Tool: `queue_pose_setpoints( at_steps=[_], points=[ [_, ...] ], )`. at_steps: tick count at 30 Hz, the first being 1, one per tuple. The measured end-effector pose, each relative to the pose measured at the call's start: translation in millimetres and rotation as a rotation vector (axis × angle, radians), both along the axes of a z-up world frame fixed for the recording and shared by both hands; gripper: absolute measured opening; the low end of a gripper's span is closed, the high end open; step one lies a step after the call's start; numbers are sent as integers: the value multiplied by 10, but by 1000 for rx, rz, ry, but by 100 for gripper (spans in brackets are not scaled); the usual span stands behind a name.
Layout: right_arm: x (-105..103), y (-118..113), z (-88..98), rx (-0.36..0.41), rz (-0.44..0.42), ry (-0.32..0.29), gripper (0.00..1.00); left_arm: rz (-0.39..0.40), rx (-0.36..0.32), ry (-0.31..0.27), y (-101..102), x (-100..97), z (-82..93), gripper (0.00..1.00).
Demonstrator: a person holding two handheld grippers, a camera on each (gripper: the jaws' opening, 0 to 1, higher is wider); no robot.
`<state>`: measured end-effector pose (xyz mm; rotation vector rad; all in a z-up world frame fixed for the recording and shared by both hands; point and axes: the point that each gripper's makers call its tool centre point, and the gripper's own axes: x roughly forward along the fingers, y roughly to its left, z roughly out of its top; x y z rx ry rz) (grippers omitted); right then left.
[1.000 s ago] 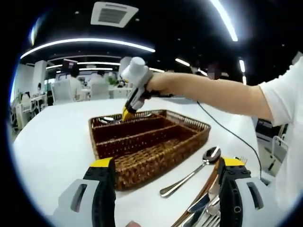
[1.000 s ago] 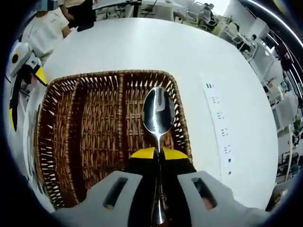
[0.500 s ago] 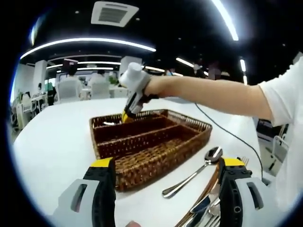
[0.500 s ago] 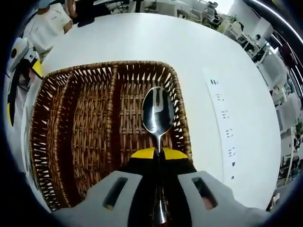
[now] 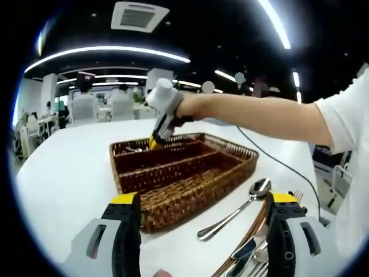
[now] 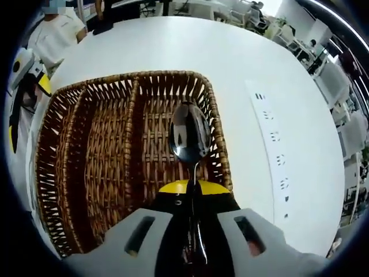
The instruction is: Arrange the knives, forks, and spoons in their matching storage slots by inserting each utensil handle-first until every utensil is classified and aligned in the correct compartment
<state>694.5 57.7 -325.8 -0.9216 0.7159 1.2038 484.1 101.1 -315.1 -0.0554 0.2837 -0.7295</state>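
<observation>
Left gripper view: left hand-held gripper (image 5: 199,228) jaws spread, empty, low over white tabletop (image 5: 63,173). Person's bare forearm (image 5: 259,115) reaches from 3 o'clock, right hand-held gripper (image 5: 155,140) tipped into wicker tray's (image 5: 190,190) far slot at 11 o'clock. One loose spoon (image 5: 233,210) at 4 o'clock, more cutlery (image 5: 251,257) beside it, count unclear. Open office behind.

Right gripper view: jaws pinch one spoon (image 6: 189,138) by its handle, bowl forward over the tray's (image 6: 81,173) rightmost of three slots.

Open office under a dark ceiling

Long light strips (image 5: 109,52) curve beside 1 ceiling vent (image 5: 138,15); desks and white chairs (image 5: 81,108) stand beyond the white table (image 5: 63,167).
</observation>
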Motion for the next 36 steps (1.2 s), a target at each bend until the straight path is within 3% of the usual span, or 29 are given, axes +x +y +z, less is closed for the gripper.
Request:
queue_pose_setpoints(
  at_steps=[11, 19, 36],
  points=[
    [481, 23, -405, -51, 13, 20, 4, -13, 21, 12, -85, 158, 14, 90],
    [552, 17, -561, -61, 22, 40, 4, -9, 29, 17, -72, 187, -7, 90],
    [478, 39, -536, -53, 33, 35, 4, -9, 25, 13, -82, 142, -4, 90]
  ],
)
